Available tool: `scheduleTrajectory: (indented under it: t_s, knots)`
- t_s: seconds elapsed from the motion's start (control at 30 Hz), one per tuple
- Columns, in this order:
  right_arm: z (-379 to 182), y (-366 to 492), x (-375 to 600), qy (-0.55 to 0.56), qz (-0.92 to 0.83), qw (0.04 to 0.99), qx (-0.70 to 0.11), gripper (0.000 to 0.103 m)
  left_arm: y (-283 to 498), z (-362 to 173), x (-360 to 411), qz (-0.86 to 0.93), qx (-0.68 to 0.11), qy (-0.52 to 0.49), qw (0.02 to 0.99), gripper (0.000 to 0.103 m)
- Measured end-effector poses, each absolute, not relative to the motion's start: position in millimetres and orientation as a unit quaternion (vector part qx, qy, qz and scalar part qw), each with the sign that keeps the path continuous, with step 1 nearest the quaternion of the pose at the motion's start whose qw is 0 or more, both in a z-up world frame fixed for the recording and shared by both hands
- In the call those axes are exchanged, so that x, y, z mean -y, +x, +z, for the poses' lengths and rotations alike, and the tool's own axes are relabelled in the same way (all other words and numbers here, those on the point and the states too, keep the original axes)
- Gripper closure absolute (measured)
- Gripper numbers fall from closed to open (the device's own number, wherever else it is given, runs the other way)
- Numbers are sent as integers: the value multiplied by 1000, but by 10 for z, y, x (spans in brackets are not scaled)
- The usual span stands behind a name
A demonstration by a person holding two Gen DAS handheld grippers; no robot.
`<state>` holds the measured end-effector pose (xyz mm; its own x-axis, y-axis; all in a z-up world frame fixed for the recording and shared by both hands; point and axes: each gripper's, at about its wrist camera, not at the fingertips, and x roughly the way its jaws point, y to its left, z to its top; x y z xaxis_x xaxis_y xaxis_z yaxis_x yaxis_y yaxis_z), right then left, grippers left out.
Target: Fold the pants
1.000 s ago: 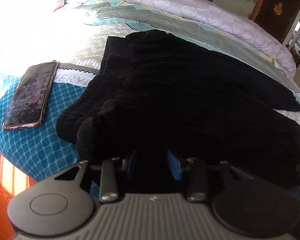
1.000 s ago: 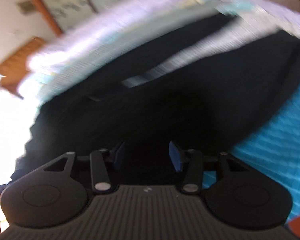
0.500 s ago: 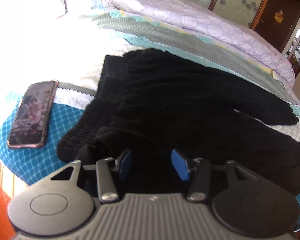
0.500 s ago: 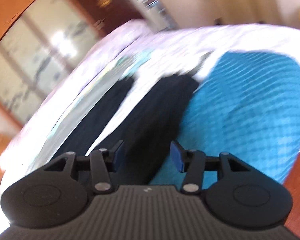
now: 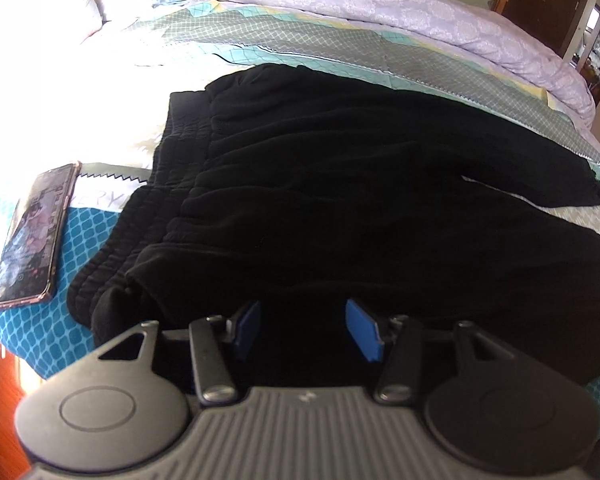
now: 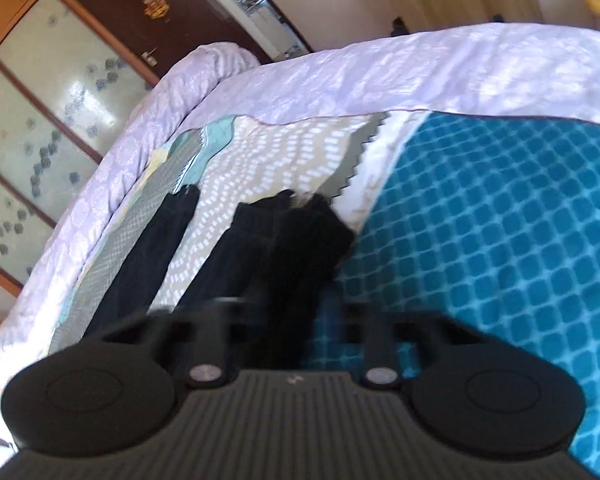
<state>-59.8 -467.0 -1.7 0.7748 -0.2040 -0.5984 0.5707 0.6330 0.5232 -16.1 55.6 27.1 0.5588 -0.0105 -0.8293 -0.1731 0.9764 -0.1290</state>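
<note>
**Pants flat on the bed**

Black pants point(image 5: 340, 184) lie spread across the bed point(image 5: 80, 120), a phone point(image 5: 32, 232) beside the waistband. Left gripper point(image 5: 304, 330) hovers over them, jaws apart, empty. Right gripper point(image 6: 288, 320) is blurred; jaw state unclear.

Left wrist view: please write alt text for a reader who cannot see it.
Black pants lie spread across a patterned bed, waistband to the left and legs running right. The left hand-held gripper is open just above the near edge of the fabric. A phone lies on the bed left of the pants, and a lilac quilt lies behind.
</note>
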Motion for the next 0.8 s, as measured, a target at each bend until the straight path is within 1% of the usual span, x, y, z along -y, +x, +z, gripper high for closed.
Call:
scheduleTrajectory:
  t_s: [0.07,0.13,0.2,0.23,0.27,0.3,0.33,0.4,0.43,0.5,0.6,0.67,0.73,0.8]
  knots:
    - [15,-645,4677,333,-270,868,-249,95,-99,195,-556,48,-482,-96,869,54]
    - [-104,-698,4793,352,-293,851,-258,95,-68,142,-576,43,-496,-101,861,54]
    - [-122,-730,4823,355,-288,850,-261,96,-55,199,-624,32,-490,-101,865,54]
    - [-74,-743,4820,352,-292,850,-260,91,-43,269,-684,27,-480,-106,871,54]
    - [-9,-799,4809,353,-304,850,-246,74,-21,361,-769,25,-465,-113,878,53]
    - [58,-869,4799,353,-326,847,-227,61,19,469,-873,28,-448,-117,886,52]
    - [119,-931,4809,351,-356,843,-201,44,80,573,-975,33,-432,-114,894,52]
    - [247,-988,4815,347,-378,841,-172,43,290,778,-1174,48,-401,-83,911,50]
    - [313,-938,4800,340,-373,846,-172,43,435,856,-1252,59,-391,-58,917,50]
    - [434,-665,4729,314,-338,867,-189,43,783,944,-1354,56,-375,-1,925,45]
    - [607,-107,4576,304,-262,891,-212,43,1371,889,-1432,13,-371,72,926,43]
    - [677,354,4488,317,-214,894,-233,43,1761,779,-1499,-10,-376,82,923,43]
    - [715,908,4383,321,-179,893,-260,41,2072,619,-1554,-48,-391,71,916,36]
    - [749,1463,4256,302,-162,895,-284,38,2213,462,-1515,-64,-391,77,915,15]
